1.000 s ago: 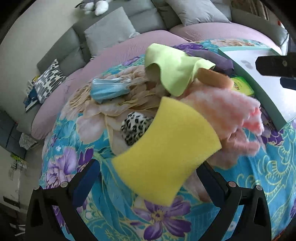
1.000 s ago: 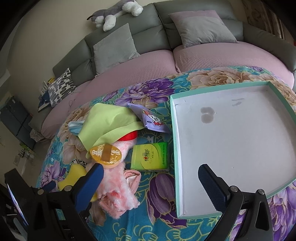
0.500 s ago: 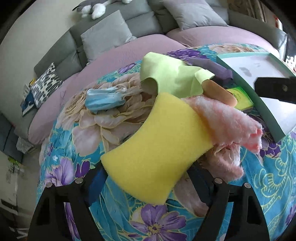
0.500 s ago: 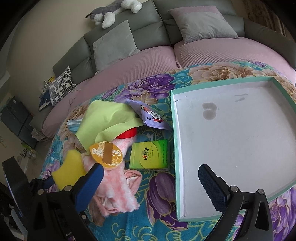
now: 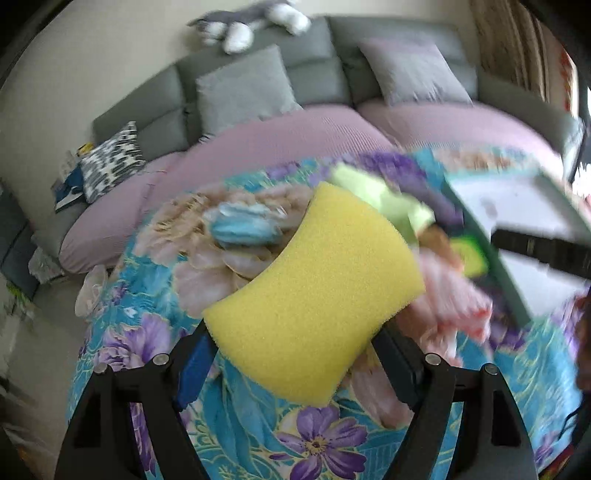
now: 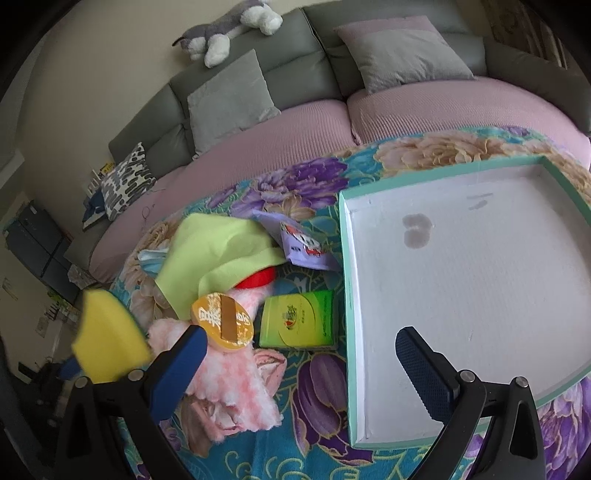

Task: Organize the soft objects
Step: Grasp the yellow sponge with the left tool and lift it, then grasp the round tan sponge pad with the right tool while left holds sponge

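My left gripper (image 5: pixel 295 354) is shut on a yellow sponge (image 5: pixel 314 291) and holds it lifted above the flowered cloth; the sponge also shows at the left of the right wrist view (image 6: pixel 107 339). My right gripper (image 6: pixel 299 365) is open and empty, hovering over the near left edge of a white tray with a teal rim (image 6: pixel 347 295). On the cloth left of the tray lie a pink fluffy cloth (image 6: pixel 229 384), a lime green cloth (image 6: pixel 214 254), a blue face mask (image 5: pixel 243 229) and a purple pouch (image 6: pixel 303 243).
A green packet (image 6: pixel 299 321), a round gold-labelled item (image 6: pixel 223 321) and a red item (image 6: pixel 258 280) sit among the soft things. A pink-covered sofa (image 6: pixel 295 129) with grey cushions and a plush toy (image 6: pixel 225 29) curves behind the table.
My left gripper has closed on the yellow sponge and lifted it up off the pile, swinging right; its view is now blurred. The right gripper has barely moved.
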`<state>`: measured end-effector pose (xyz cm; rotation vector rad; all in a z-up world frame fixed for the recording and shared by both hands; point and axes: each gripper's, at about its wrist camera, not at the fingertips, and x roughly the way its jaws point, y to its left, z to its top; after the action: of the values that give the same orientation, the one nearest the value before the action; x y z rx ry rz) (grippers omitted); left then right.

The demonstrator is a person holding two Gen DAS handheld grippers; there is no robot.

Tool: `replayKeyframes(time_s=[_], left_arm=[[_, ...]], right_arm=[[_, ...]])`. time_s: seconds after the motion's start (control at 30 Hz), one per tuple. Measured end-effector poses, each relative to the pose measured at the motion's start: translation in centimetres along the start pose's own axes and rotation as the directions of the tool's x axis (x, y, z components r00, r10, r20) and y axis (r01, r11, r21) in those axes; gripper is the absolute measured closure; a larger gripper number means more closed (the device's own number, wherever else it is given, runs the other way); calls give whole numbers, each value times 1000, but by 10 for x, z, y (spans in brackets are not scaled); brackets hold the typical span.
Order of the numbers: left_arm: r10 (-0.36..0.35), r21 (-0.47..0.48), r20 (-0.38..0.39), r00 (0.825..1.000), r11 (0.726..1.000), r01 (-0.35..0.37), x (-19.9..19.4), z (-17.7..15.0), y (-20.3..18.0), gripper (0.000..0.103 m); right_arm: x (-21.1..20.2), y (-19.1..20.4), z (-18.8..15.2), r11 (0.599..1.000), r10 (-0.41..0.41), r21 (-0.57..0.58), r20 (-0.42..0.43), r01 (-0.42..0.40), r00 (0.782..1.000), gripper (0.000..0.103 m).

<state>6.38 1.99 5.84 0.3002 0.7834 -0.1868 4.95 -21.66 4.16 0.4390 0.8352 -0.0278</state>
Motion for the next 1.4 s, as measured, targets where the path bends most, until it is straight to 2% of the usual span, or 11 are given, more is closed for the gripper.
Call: replayKeyframes(time_s=[0.13, 0.2, 0.27, 0.37, 0.57, 0.67, 0.83, 0.9, 1.07, 1.2, 1.4], left_arm=[[55, -117, 44, 998, 992, -49, -15, 12, 22, 21], [99, -191, 51, 994, 978, -88, -19, 18, 36, 21], [91, -268, 49, 995, 961, -75, -20, 21, 48, 21], [63, -363, 38, 997, 931, -45, -17, 26, 63, 21], [74, -437, 19, 997, 898, -58, -5, 36, 67, 21], [46, -457, 32, 998, 889, -26, 2, 46, 62, 21], [15, -436, 42, 999, 900, 5, 13, 44, 52, 21], [-3, -443, 19, 1000, 896, 11, 23, 39, 50, 21], [-18, -435, -31, 999, 901, 3, 36, 29, 44, 21], [-24, -424, -23, 999, 906, 12, 34, 27, 39, 21], [-18, -422, -21, 1000, 906, 8, 31, 27, 37, 21]], right_arm=[[-3, 10, 1, 999, 22, -49, 30, -21, 999, 0], [0, 16, 0, 996, 38, -76, 32, -35, 999, 0], [4, 23, -2, 994, 54, -96, 32, -50, 998, 2], [15, 32, -4, 990, 102, -104, 13, -100, 995, 11], [28, 40, -7, 982, 160, -100, -17, -161, 987, 17], [34, 36, -5, 984, 157, -83, -19, -158, 987, 26], [37, 31, -3, 982, 180, -50, -18, -181, 983, 27], [39, 31, -3, 983, 180, -46, -16, -180, 984, 36], [41, 35, -5, 979, 190, -68, -20, -191, 982, 49], [43, 42, -7, 976, 186, -106, -29, -188, 982, 63], [48, 39, -10, 983, 158, -92, -43, -162, 986, 72]])
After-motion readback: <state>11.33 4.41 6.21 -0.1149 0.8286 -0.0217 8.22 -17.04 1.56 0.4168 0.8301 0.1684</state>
